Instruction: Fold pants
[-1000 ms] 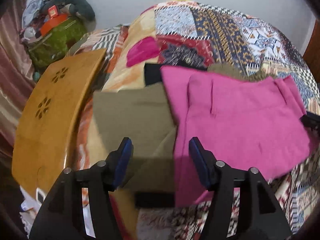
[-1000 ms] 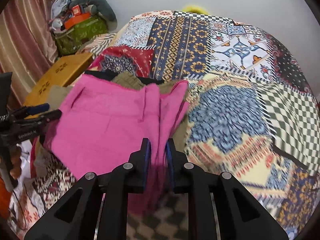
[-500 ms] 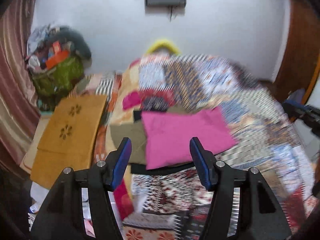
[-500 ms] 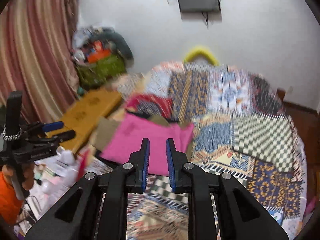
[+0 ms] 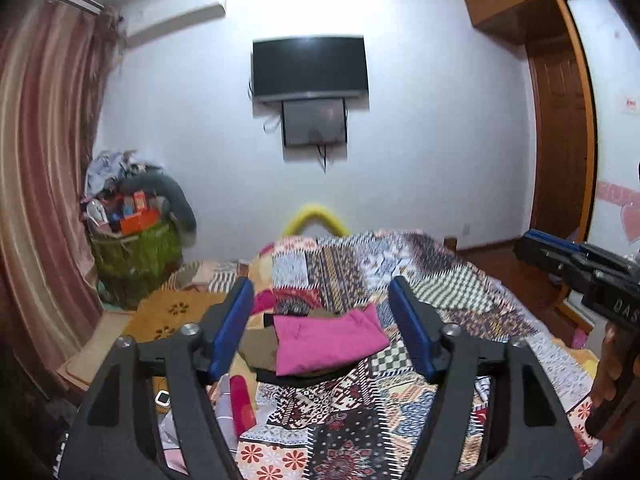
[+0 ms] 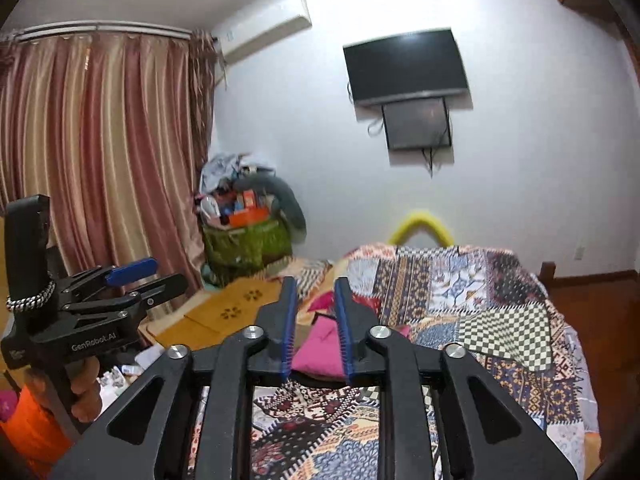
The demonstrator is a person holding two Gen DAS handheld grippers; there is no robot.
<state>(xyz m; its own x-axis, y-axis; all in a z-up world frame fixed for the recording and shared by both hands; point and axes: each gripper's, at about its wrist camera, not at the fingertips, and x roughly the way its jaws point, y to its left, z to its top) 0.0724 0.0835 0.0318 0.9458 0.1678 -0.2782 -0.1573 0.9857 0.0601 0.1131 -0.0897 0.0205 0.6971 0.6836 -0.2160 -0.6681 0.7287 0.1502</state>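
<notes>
Folded pink pants (image 5: 326, 340) sit on the patchwork bedspread (image 5: 460, 300), dead centre in the left view. Left gripper (image 5: 322, 332) gapes wide, just spreading further, nothing between its pads. Right gripper (image 6: 316, 332), at six o'clock, has just parted slightly, empty too.

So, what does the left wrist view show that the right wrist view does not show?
Only the left wrist view: the wooden door, the olive garment beside the pink pants, and the right gripper from its side. Only the right wrist view: the full curtain rail and the left gripper, held apart. Both share: the television, the patchwork bed, the green bag.
</notes>
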